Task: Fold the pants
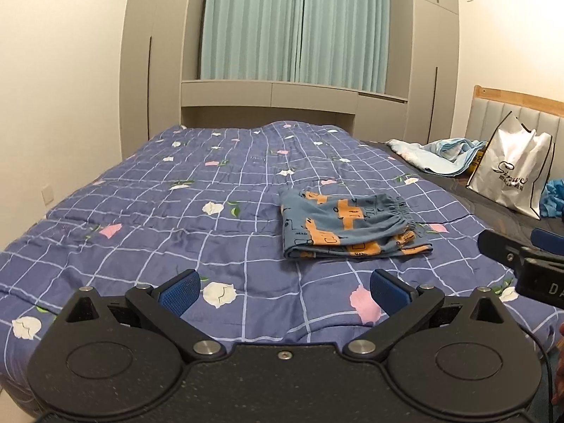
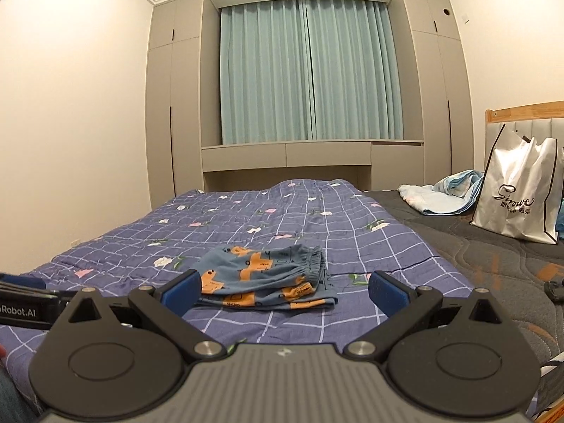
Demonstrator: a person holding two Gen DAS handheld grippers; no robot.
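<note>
Both the left gripper (image 1: 283, 290) and right gripper (image 2: 283, 290) hang spread and empty, so nudging the seemingly folded pants (image 1: 349, 227) could undo them.

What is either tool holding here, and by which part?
Nothing. The left tool and right tool are both open and empty, above the quilt. The folded pants lie on it, untouched.

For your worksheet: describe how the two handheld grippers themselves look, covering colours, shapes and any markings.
The left gripper has a black speckled body, round black hubs, silver pivot bolts and blue textured finger pads. The right gripper matches, but its body is ribbed grey with a small logo. White lettering reading "Robot.AI" marks the left gripper's side, seen from the right wrist.
</note>
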